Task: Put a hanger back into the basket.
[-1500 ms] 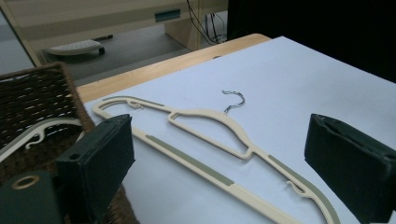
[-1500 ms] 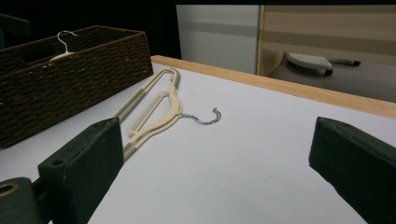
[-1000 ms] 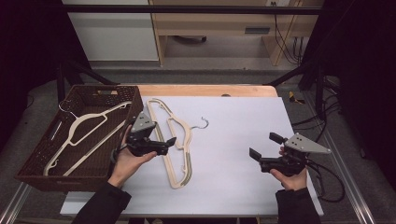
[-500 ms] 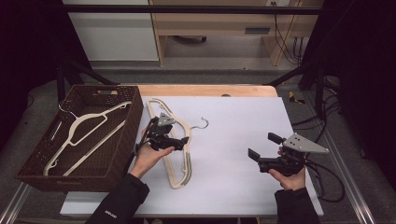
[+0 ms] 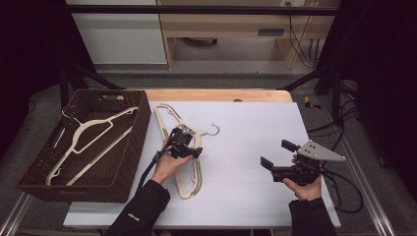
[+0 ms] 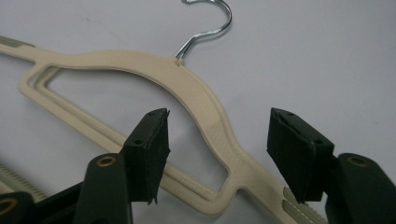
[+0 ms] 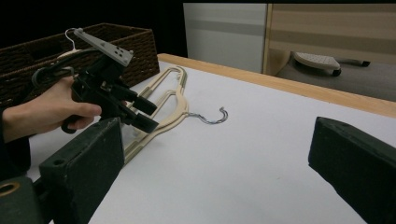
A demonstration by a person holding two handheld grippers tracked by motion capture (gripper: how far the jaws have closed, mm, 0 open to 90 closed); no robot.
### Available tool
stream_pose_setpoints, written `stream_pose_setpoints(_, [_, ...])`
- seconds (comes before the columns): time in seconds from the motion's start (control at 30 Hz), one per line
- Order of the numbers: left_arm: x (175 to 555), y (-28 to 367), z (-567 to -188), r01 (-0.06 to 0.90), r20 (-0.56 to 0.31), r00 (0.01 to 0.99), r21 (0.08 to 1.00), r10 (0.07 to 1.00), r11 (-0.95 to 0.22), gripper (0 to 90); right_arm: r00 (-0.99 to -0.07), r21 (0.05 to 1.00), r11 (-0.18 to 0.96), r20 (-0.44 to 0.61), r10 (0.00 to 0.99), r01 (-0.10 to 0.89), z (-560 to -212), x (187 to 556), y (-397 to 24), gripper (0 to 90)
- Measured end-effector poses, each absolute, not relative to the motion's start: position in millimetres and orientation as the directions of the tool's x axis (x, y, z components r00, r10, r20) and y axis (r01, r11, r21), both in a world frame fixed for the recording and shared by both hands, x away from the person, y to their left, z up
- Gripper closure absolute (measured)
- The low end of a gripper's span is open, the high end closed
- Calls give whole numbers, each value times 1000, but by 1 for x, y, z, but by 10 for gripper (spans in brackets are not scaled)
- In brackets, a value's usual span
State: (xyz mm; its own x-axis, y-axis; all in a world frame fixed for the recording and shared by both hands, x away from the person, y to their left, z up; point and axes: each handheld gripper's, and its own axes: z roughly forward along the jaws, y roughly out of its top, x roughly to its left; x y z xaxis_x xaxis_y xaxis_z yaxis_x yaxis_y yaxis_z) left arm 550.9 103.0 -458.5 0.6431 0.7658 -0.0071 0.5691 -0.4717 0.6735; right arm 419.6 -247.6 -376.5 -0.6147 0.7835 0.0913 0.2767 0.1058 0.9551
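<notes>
The left hand-held gripper hangs low over the cream hanger on the bench, its jaws spread wide with one on each side of the hanger's curved shoulder, the pads clear of the plastic and gripping nothing. In the left gripper view the hanger's metal hook curls away just beyond the neck, and the lower bar runs under the left jaw. A second cream hanger seems to lie stacked under the first, though how the two overlap is hard to tell. To the left of the hangers, just beside them, stands a dark wicker basket with another pale hanger lying inside. Well to the right of the hangers, the right hand-held gripper is held above the white bench surface, jaws wide apart and empty, pointing toward the hangers. A wooden strip edges the bench beyond the hangers.
</notes>
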Motion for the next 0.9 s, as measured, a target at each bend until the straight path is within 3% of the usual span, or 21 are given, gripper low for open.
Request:
stream_pose_setpoints(0.23, [555, 102, -467, 606, -31, 633, 641, 773, -471, 531, -615, 956, 104, 91, 783, 274, -376, 420, -247, 38])
stream_pose_setpoints(0.47, [556, 99, -466, 638, -46, 606, 624, 794, -451, 576, -617, 955, 113, 85, 782, 275, -377, 420, -246, 38])
stream_pose_setpoints(0.9, [556, 98, -461, 703, -137, 567, 594, 812, -391, 759, -620, 954, 116, 84, 780, 276, -377, 420, -245, 38])
